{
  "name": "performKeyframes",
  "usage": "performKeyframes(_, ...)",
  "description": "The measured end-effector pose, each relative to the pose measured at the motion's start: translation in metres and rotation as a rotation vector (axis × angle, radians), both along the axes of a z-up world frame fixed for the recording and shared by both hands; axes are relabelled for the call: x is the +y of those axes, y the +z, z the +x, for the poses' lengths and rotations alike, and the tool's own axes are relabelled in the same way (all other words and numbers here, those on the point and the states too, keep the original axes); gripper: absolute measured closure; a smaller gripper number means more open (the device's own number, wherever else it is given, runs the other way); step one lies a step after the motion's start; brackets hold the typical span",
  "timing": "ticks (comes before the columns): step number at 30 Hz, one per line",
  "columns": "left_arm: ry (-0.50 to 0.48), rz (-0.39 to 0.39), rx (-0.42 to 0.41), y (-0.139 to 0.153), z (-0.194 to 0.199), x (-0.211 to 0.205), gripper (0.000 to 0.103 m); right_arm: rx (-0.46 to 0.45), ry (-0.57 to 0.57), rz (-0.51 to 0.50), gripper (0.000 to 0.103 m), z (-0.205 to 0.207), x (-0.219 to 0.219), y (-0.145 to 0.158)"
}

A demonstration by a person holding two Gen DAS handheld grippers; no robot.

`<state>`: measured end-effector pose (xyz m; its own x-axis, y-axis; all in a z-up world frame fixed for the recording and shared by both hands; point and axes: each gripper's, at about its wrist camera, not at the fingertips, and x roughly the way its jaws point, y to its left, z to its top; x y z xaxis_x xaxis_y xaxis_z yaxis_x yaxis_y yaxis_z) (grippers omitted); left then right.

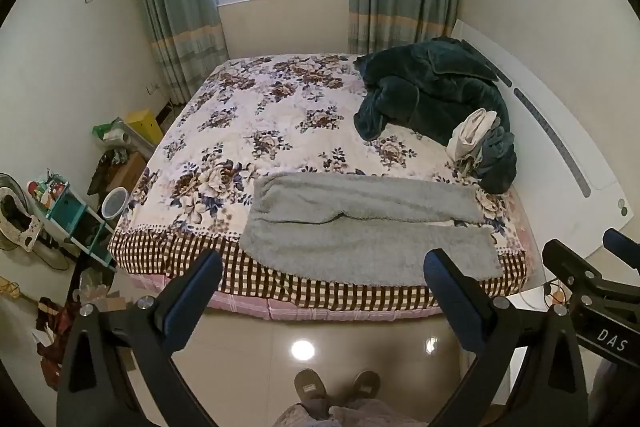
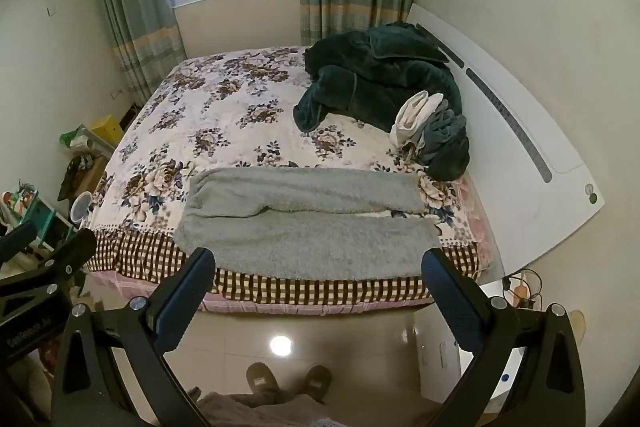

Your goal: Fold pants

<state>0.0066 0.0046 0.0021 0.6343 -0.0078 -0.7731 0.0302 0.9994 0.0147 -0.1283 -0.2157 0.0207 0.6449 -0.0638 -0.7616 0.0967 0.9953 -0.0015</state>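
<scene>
Small bedroom, curtained window at far wall, glossy tiled floor. Bed with floral-print cover and brown checked border (image 1: 224,131) fills the middle; dark green plush blanket heap (image 1: 432,99) and a cream-and-grey bundle of clothes (image 1: 480,139) sit at its right side by the white headboard (image 1: 560,131).

Grey fleecy pants (image 1: 360,227) lie flat along the near edge of the bed, waist to the left, legs running right and slightly parted, lower leg overhanging the checked border. No fold visible yet.

Step in hand, as judged: approach, before the first grasp. Next move likely calls for both tools to descend to the near leg, one near the waist and one near the cuff, pinch the thick pile and carry it over onto the far leg so the edges line up.

Left gripper (image 1: 320,291): jaws spread wide, nothing between them, held above the floor short of the bed, aimed at the pants. Right gripper (image 2: 318,289): likewise spread and empty, level with its partner, just beside it on the right. Person's slippered feet (image 1: 338,387) stand below.
</scene>
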Motion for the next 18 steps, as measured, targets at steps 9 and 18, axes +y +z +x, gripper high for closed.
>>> performKeyframes(9, 0.002, -0.003, -0.009, 0.011, -0.002, -0.007, 0.0, 0.0, 0.003, -0.004, 0.0, 0.006, 0.001, 0.011)
performKeyframes(18, 0.002, -0.003, -0.013, 0.012, -0.001, -0.006, 0.0, -0.004, 0.003, -0.004, 0.0, 0.005, 0.003, 0.012)
